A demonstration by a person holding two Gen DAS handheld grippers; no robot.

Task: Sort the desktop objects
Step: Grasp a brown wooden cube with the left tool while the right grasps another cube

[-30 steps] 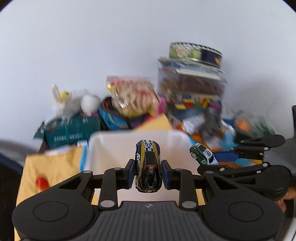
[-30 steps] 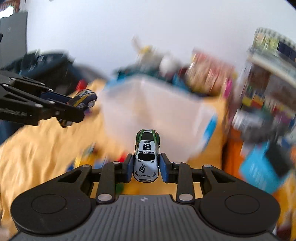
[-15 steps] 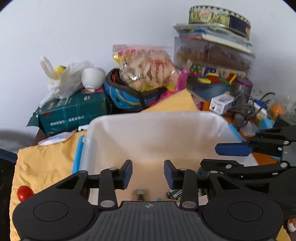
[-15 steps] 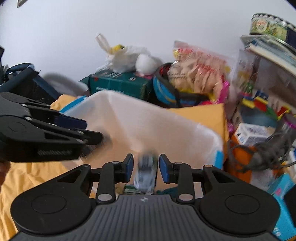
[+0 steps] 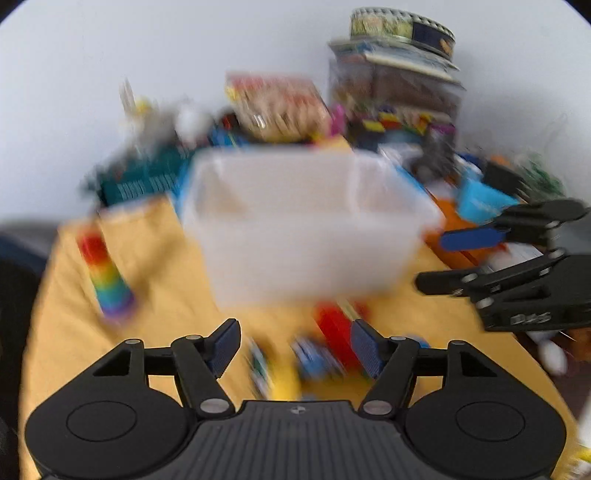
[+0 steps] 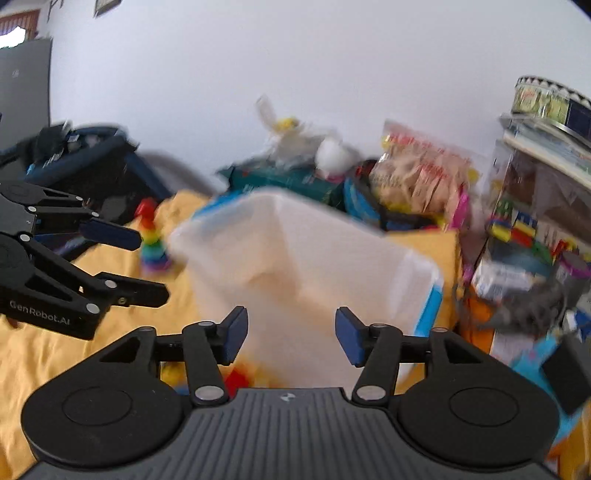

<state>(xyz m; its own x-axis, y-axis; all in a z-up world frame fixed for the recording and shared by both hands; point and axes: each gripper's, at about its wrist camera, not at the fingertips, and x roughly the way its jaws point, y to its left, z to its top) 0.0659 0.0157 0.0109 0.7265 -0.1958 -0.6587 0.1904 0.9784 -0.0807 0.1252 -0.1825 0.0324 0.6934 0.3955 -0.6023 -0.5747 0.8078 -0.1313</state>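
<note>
Clutter crowds the far edge of the yellow cloth (image 5: 155,266): a teal box (image 6: 295,179), a clear bag of snacks (image 6: 421,173), a white plastic bag (image 6: 295,136), and at the far right corner a stack of containers topped by a round tin (image 5: 402,27). A white plastic bin (image 5: 306,229) stands in the middle of the cloth, its far rim just in front of that pile.

The left gripper (image 5: 295,345) hovers at the near edge, its jaws just opened wide with nothing between them; below lie small toys (image 5: 317,354), too blurred to name, with a red piece (image 5: 336,328) among them close to the bin's near wall. A rainbow stacking toy (image 5: 105,277) stands upright near the left edge, well apart from the bin.

The right gripper (image 6: 291,334) also has its jaws just spread and empty, pointing at the bin's near wall, which blocks any view of what lies inside. Blurred red and yellow bits (image 6: 236,376) show beneath its left finger. To the right of the bin, boxes and a tangled cord (image 6: 528,306) fill the cloth's right edge.
</note>
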